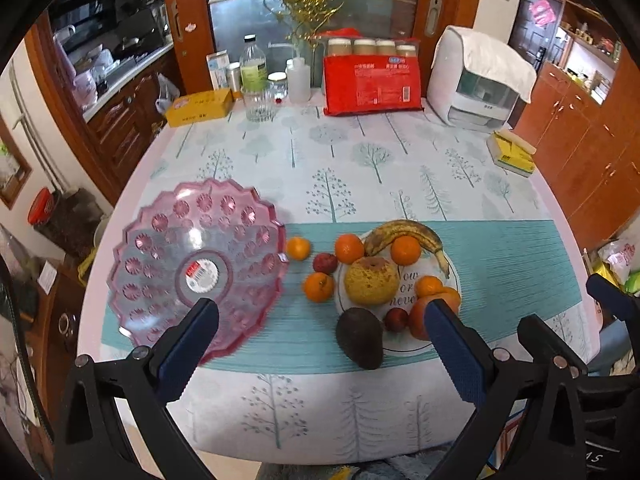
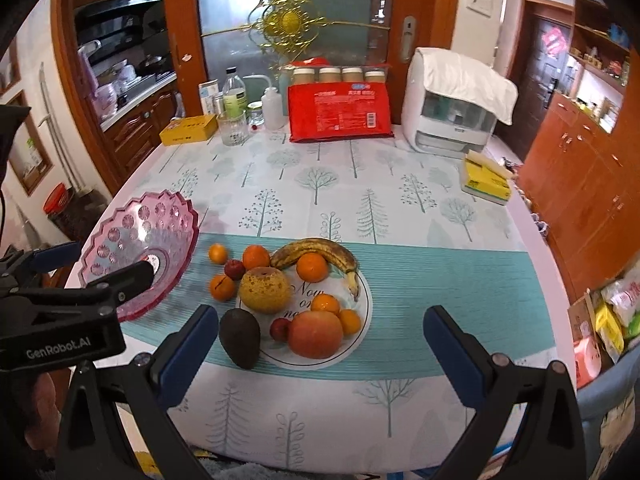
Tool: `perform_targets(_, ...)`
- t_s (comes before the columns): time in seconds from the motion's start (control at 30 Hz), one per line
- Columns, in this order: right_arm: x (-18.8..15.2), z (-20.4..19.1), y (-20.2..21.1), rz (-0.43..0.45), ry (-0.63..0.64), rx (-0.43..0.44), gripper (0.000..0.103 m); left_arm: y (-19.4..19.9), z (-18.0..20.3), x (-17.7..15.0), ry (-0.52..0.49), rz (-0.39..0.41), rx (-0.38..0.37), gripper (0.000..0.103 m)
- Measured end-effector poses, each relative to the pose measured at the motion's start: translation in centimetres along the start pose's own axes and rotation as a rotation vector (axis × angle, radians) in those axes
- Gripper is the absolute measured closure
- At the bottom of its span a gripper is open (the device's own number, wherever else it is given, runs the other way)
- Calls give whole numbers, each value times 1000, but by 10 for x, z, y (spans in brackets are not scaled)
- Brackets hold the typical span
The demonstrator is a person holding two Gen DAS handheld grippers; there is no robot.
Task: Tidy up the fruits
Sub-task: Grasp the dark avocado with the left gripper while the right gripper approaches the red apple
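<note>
Two grippers hover at the near edge of the table (image 2: 400, 208), each with its tongs spread apart and holding nothing: the left gripper (image 1: 320, 340) faces the pink bowl (image 1: 196, 268), the right gripper (image 2: 320, 344) faces the white plate (image 2: 362, 300). On the plate lie a banana (image 2: 316, 254), a yellow-brown pear (image 2: 266, 290), an apple (image 2: 316, 334) and oranges. An avocado (image 2: 240, 338) rests just left of the plate, with small oranges and a red plum (image 2: 234, 268) between plate and bowl.

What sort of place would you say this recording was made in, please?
Most likely a home dining area beside a kitchen: a table with a tree-print tablecloth, wooden cabinets to one side, and a counter with pots and dishes behind a wood-framed glass door.
</note>
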State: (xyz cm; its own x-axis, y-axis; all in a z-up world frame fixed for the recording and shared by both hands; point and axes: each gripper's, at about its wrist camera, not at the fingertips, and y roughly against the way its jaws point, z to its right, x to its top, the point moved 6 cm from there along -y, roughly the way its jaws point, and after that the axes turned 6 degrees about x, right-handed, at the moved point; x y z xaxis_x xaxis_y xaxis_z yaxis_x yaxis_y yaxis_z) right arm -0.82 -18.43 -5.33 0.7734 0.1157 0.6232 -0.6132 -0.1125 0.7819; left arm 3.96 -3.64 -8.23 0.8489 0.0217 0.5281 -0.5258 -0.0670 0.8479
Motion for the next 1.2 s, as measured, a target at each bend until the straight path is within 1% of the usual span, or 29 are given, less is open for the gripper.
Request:
perform_targets(0.17,-3,15,-23,-55,51,65,6,-19,13,-10,35,-59,11,2)
perform_targets(0.3,-13,26,-54,-133,71,115,10,-43,20,-27,49,-121,37,2)
perform_targets(0.43,-26,32,-84,-208,98,173,14,-62,20,-43,64,-137,97,2)
perform_targets(0.5,-34,33,-97,-241,108,216,17,-75,16,-53,95,-171,111,2)
perform_targets(0.57,-41,32,-110,-273,120,248,18,-87,13,-62,132,-210,100,2)
perform_targets(0.63,-48,31,-121,-302,122,280,19,-101,12,-70,164,-242,73,2)
perform_targets(0.73,-57,30,-136,-348,106,342,19,-119,8,-82,207,-284,72,2)
perform_targets(0.8,-62,29,-145,-368,97,365,21,-133,6,-89,244,-320,69,2)
perform_targets(0.87,-65,28,-154,-392,88,379,25,-143,6,-94,265,-348,60,2)
perform_targets(0.97,-69,26,-162,-416,73,398,30,-156,8,-97,286,-365,41,4)
perform_targets(1.03,-71,25,-166,-422,68,402,31,-161,14,-96,293,-367,4,4)
perform_targets(1.2,-72,24,-174,-423,59,399,32,-168,25,-88,296,-370,-37,6)
